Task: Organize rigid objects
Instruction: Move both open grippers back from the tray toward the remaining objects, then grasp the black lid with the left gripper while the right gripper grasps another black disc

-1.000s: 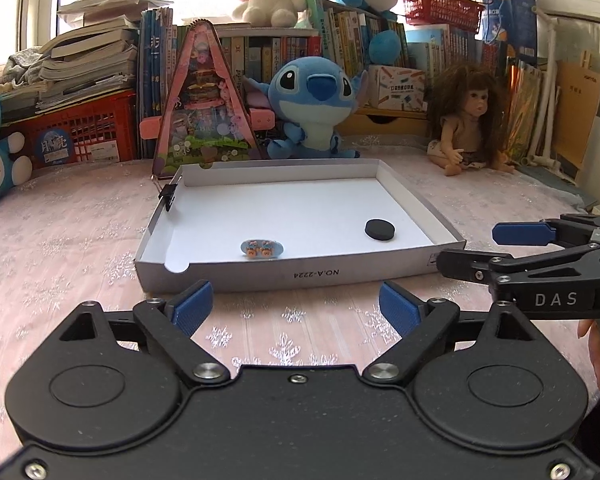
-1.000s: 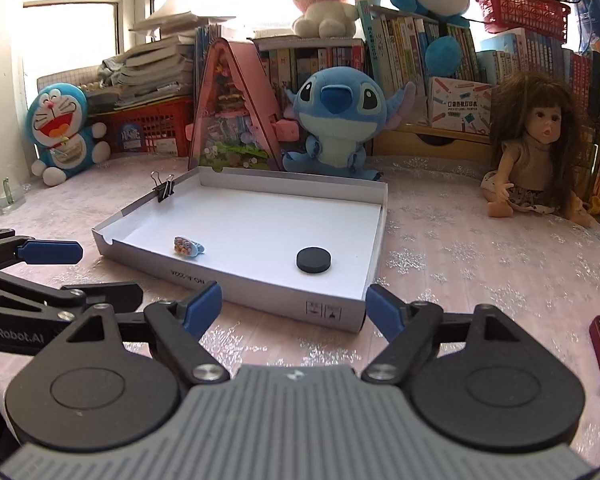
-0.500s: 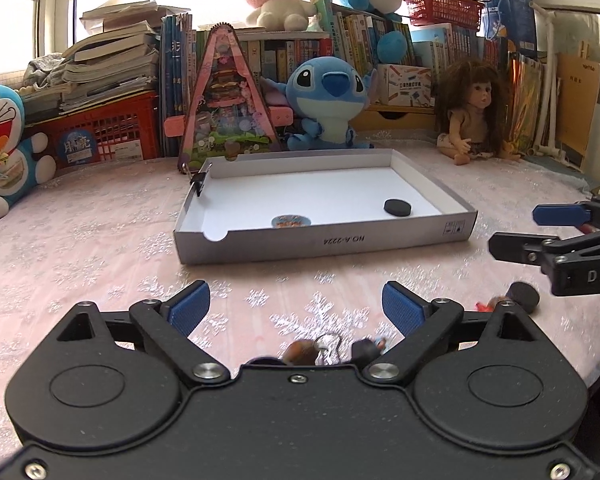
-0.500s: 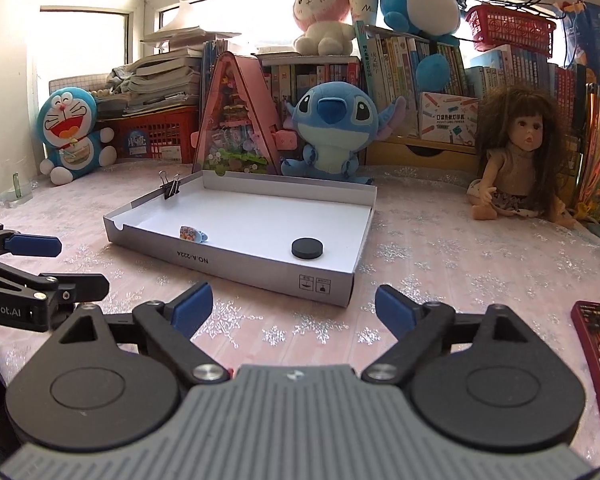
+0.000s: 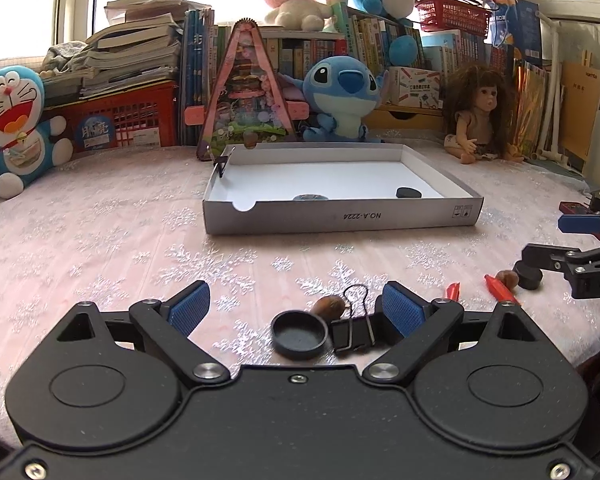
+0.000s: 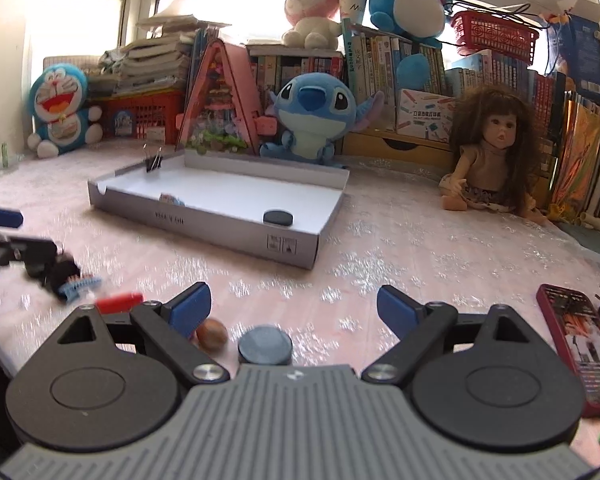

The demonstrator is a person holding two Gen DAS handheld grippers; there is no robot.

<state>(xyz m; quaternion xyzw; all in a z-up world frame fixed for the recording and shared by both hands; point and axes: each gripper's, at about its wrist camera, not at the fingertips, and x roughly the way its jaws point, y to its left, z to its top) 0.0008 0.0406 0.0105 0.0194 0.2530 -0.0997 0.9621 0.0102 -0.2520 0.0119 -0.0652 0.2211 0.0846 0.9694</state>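
A white cardboard box lid [image 5: 340, 216] lies mid-table and holds a black disc [image 5: 409, 192], a small blue item [image 5: 310, 197] and a binder clip [image 5: 221, 165] on its left wall. My left gripper [image 5: 294, 310] is open over a black cap [image 5: 299, 334], a binder clip [image 5: 354, 326] and a brown nut [image 5: 331, 305]. My right gripper [image 6: 294, 306] is open over a dark disc [image 6: 265, 345], with a brown nut [image 6: 212, 334] by its left finger. The box lid [image 6: 204, 216] also shows in the right wrist view.
Red pieces [image 5: 500, 290], another nut and a black disc [image 5: 529, 276] lie at the right, near the right gripper's fingers [image 5: 580, 224]. A phone [image 6: 576, 340] lies right. A blue hair clip [image 6: 78, 286] lies left. Plush toys, a doll [image 5: 480, 120] and books line the back.
Both grippers have pulled back from the box lid towards the table's near edge and dipped lower. Small loose objects near the edge have come into view between their fingers.
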